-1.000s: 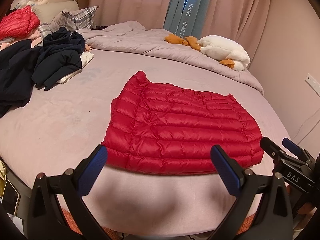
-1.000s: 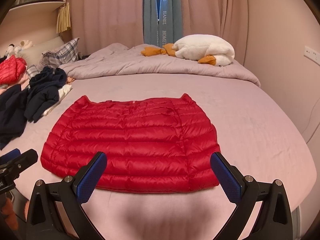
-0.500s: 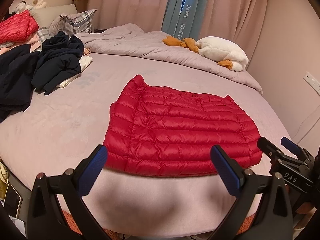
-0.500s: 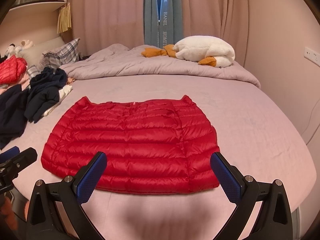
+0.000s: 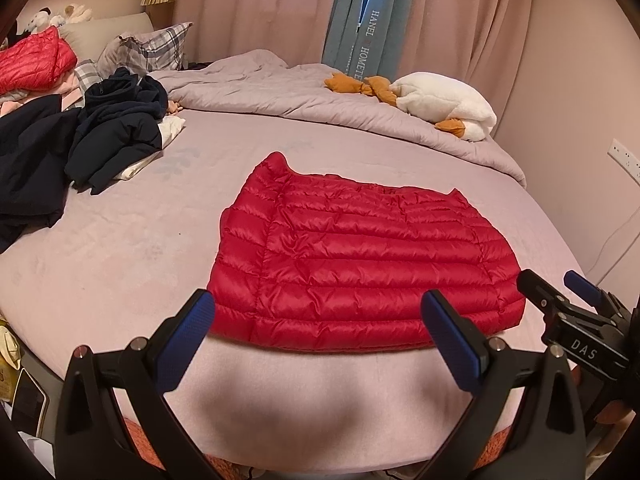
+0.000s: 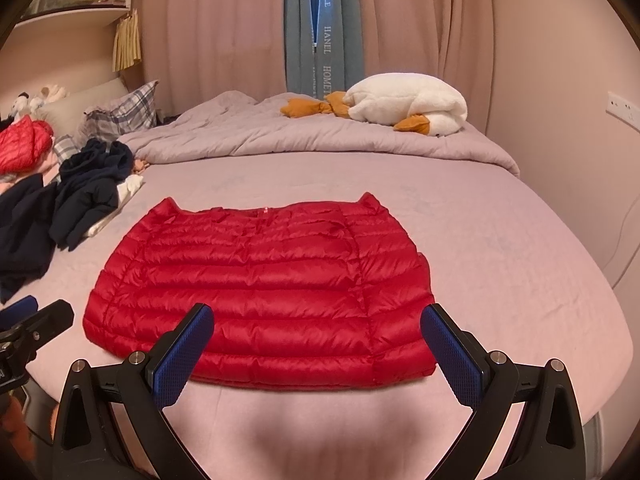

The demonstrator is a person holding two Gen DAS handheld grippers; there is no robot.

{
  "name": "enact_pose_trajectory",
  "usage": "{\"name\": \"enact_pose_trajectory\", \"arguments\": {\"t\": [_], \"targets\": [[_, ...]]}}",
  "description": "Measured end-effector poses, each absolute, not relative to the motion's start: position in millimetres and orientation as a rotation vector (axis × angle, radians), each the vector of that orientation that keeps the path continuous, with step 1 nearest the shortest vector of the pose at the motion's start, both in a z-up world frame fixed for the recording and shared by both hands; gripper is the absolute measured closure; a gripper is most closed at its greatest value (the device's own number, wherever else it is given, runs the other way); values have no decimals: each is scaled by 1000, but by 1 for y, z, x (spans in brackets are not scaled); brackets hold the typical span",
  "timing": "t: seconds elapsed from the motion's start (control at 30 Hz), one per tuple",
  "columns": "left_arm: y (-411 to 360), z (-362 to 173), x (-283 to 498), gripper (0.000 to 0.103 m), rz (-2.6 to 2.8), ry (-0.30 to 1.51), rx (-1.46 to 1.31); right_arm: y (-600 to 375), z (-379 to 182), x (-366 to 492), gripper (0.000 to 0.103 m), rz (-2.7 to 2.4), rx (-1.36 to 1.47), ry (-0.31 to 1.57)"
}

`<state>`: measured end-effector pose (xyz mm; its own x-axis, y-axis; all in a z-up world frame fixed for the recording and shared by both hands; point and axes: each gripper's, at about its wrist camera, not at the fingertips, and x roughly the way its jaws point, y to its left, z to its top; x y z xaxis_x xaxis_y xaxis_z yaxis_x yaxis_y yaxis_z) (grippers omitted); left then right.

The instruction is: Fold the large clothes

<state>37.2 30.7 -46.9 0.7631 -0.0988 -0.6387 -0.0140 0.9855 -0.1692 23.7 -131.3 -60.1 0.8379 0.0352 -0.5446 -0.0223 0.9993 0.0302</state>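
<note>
My left fingers [image 5: 322, 340] are spread wide and hold nothing; they hang over the near edge of the bed [image 5: 120, 248], their blue pads apart on either side of the near hem of the red down jacket [image 5: 360, 264], not touching it. My right fingers [image 6: 318, 344] are just as wide and just as empty, above the same near edge, with the hem of the red down jacket [image 6: 260, 288] between the pads in the picture but clear of them. In the left wrist view my right fingers [image 5: 560, 300] show at the right border, beside the jacket's right near corner.

The jacket lies flat and folded into a broad quilted block in the near middle of the bed, its long side along the near edge, two small points sticking up at its far corners.

Toward the left edge of the bed sits a heap of dark clothes [image 6: 80, 196] on something pale, well apart from the jacket. Beyond it, at the far left corner, another red quilted garment [image 5: 32, 60] rests on a pile, near a plaid pillow [image 6: 124, 116]. Across the far edge a grey duvet [image 6: 320, 136] is bunched up, and a white plush goose [image 6: 404, 100] with orange feet lies on it by the curtains [image 6: 224, 28].
</note>
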Motion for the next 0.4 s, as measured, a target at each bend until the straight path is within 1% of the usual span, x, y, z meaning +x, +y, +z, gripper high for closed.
{"name": "enact_pose_trajectory", "arguments": {"t": [0.4], "targets": [[31, -47, 35, 0, -39, 697, -172, -131, -61, 23, 1, 29, 19, 576]]}}
